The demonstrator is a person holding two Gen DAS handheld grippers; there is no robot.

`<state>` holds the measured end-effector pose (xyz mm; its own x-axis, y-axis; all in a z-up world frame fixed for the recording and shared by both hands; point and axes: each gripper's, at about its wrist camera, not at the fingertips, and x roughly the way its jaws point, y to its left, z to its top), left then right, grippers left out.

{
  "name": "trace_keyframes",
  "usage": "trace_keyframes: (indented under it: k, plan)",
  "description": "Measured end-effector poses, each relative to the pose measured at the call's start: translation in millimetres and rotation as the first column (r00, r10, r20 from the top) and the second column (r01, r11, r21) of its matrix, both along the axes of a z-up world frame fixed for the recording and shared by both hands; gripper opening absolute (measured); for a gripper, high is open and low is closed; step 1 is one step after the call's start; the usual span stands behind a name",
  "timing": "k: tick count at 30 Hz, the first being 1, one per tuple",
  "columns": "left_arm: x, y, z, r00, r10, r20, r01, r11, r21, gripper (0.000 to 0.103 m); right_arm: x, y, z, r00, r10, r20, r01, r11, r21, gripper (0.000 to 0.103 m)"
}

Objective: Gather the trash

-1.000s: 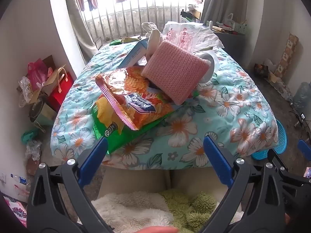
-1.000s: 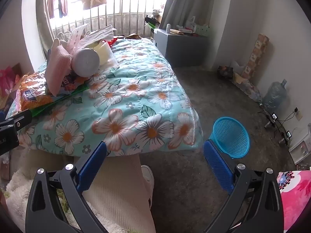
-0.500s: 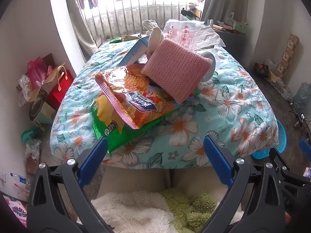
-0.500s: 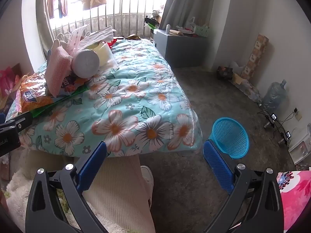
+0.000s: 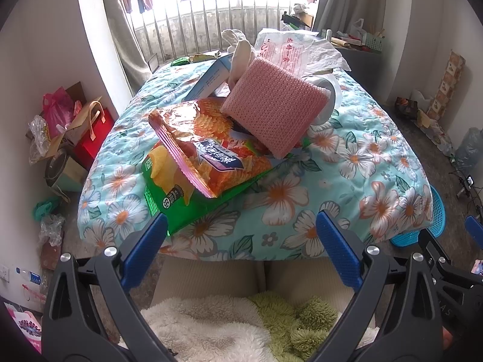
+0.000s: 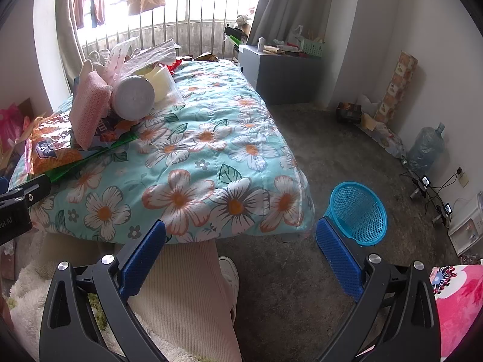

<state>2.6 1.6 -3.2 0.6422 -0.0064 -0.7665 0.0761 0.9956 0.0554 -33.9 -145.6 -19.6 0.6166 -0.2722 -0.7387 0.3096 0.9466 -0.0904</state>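
Left wrist view: edged slightly closer to chip bags (image 5: 199, 163) ahead; left gripper (image 5: 240, 247) and right gripper (image 6: 240, 247) wide, empty; collection unstarted.

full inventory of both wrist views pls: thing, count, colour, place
Crinkly foil chip bag: 1, orange, near end of bed, lying on the green bag.
Flat snack bag: 1, green, under the orange one, at the quilt's edge.
Knitted rectangular pad: 1, pink, leaning on the pile.
Round cylinder: 1, white-grey, on its side behind the pad.
Thin plastic bag with red print: 1, white, far end of pile.
Cardboard box: 1, light blue, behind the chip bag.
Floral quilt: 1, turquoise, covering the bed.
Mesh plastic basket: 1, blue, on the floor by the bed corner.
Water jug: 1, clear bluish, by the right wall.
Cabinet: 1, grey, near the curtain.
Left gripper: open, empty.
Right gripper: open, empty.
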Motion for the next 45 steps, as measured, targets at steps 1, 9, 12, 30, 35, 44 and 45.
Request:
trace_keyframes:
  k: [1, 9, 12, 30, 35, 44, 45]
  plan:
    - [-0.3, -0.1, -0.3, 1.000, 0.000, -0.001, 0.000, 1.000, -0.001, 0.094, -0.2, -0.1, -0.1, 1.000, 0.000, -0.001, 0.000, 1.000, 0.001, 0.097]
    - [-1.8, 1.2, -4.1, 1.000, 0.002, -0.001, -0.002, 1.000, -0.004, 0.094, -1.2, 2.5, -2.9, 1.000, -0.003, 0.002, 0.003, 1.000, -0.006, 0.097]
    - [-1.8, 1.6, -3.4, 1.000, 0.002, -0.003, -0.002, 1.000, -0.004, 0.094, -1.3, 2.4, -2.9, 1.000, -0.002, 0.002, 0.002, 1.000, -0.007, 0.097]
    - [-1.6, 1.8, -3.6, 1.000, 0.002, -0.004, -0.002, 1.000, -0.005, 0.094, -1.2, 1.7, -3.4, 1.000, -0.002, 0.003, 0.002, 1.000, -0.005, 0.097]
    - [-1.6, 1.8, -3.6, 1.000, 0.001, -0.005, -0.001, 1.000, -0.005, 0.094, -1.4, 1.7, -3.4, 1.000, -0.002, 0.002, 0.002, 1.000, -0.006, 0.097]
    - [-1.4, 1.9, -3.6, 1.000, 0.002, -0.006, -0.002, 1.000, -0.005, 0.094, -1.7, 1.5, -3.6, 1.000, -0.002, 0.002, 0.002, 1.000, -0.006, 0.097]
    - [-1.8, 2.4, -4.6, 1.000, 0.002, -0.005, -0.002, 1.000, -0.005, 0.094, -1.6, 1.5, -3.4, 1.000, -0.003, 0.002, 0.003, 1.000, -0.005, 0.097]
